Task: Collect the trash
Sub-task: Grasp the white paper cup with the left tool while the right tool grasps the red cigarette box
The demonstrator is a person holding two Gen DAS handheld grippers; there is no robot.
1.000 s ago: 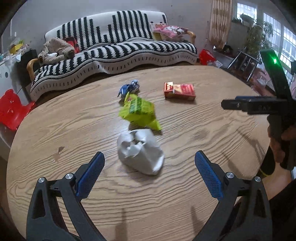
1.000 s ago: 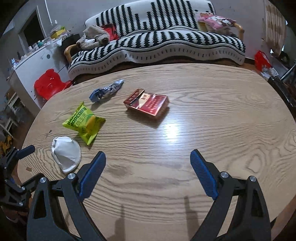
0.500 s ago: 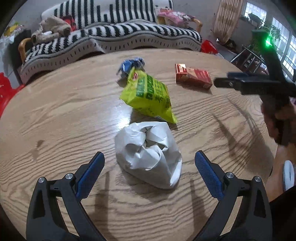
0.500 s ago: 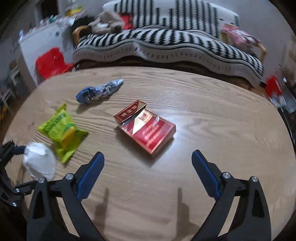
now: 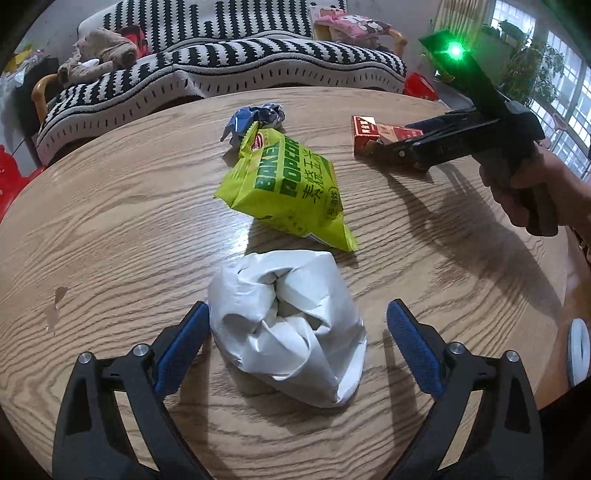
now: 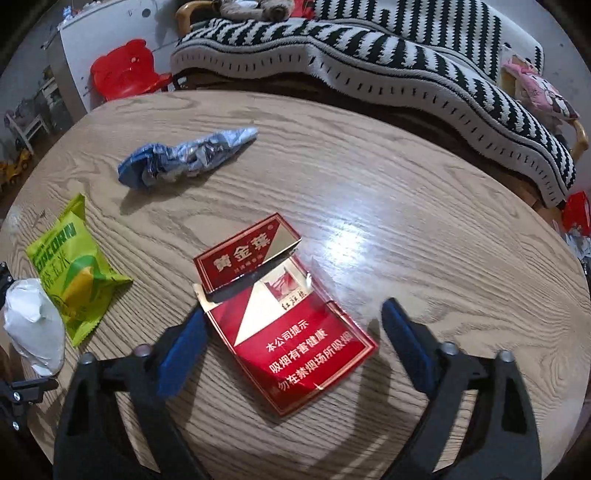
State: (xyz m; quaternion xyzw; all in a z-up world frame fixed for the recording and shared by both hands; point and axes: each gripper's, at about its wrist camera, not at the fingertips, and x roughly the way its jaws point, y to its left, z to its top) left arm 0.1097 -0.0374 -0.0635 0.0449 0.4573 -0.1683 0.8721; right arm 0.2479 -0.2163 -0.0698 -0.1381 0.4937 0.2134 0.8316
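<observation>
A crumpled white paper bag (image 5: pixel 288 328) lies on the round wooden table (image 5: pixel 110 236), between the fingers of my open left gripper (image 5: pixel 299 328); the left pad touches it. It also shows in the right wrist view (image 6: pixel 33 325). A green popcorn bag (image 5: pixel 291 184) lies just beyond it, then a crumpled blue wrapper (image 5: pixel 255 118). My open right gripper (image 6: pixel 291 339) straddles a red cigarette pack (image 6: pixel 288 328) with its lid flipped open. The pack (image 5: pixel 365 129) and the right gripper (image 5: pixel 402 147) also show in the left wrist view.
A black-and-white striped sofa (image 5: pixel 221 55) stands behind the table, with a pink cushion (image 5: pixel 354 26) and a brown bundle (image 5: pixel 99 55). A red plastic stool (image 6: pixel 125 70) sits by a white cabinet. Plants and windows are at the right.
Both grippers have moved forward and down. The white bag now sits between the left fingers, and the cigarette pack between the right fingers. Both stay open.
</observation>
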